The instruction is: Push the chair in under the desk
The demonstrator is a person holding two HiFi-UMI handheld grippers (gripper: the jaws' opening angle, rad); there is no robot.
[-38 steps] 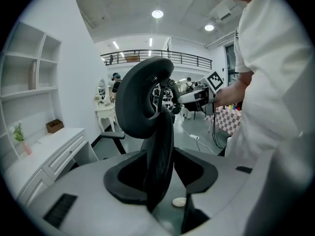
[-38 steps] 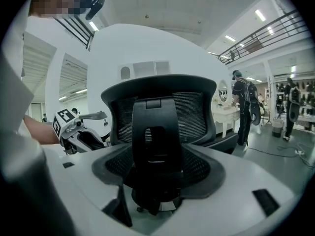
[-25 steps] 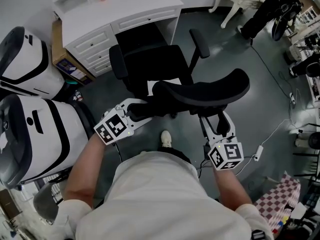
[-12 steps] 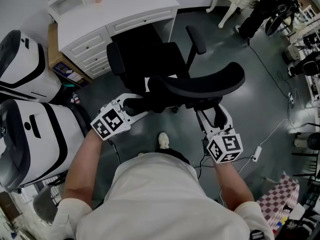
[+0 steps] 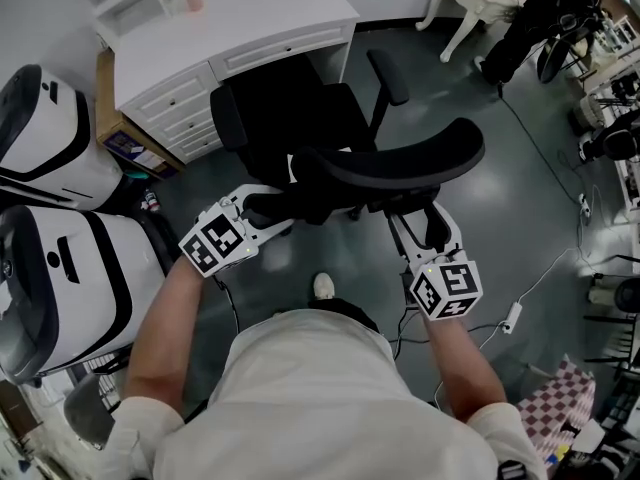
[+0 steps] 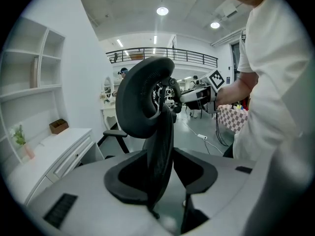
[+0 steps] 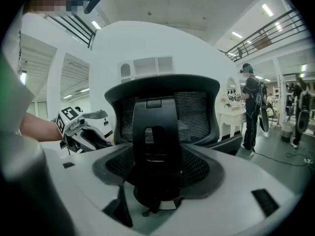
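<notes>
The black office chair [image 5: 300,118] faces the white desk [image 5: 240,18], with the front of its seat under the desktop. Its curved mesh backrest [image 5: 400,168] is nearest me. My left gripper [image 5: 268,208] is shut on the backrest's left edge; in the left gripper view that edge [image 6: 160,146] stands upright between the pads of the left gripper [image 6: 160,181]. My right gripper [image 5: 428,230] is behind the backrest's right part. In the right gripper view the right gripper [image 7: 157,173] is shut on the chair's black back spine [image 7: 155,136].
Two big white and black pods [image 5: 50,128] [image 5: 60,288] stand at the left. A cardboard box [image 5: 125,133] sits beside the desk drawers. A cable and power strip [image 5: 512,318] lie on the floor at the right. A person [image 5: 540,18] stands at the far right.
The chair has rolled a little further towards the desk. Both grippers have moved forward with it, keeping their hold on the backrest.
</notes>
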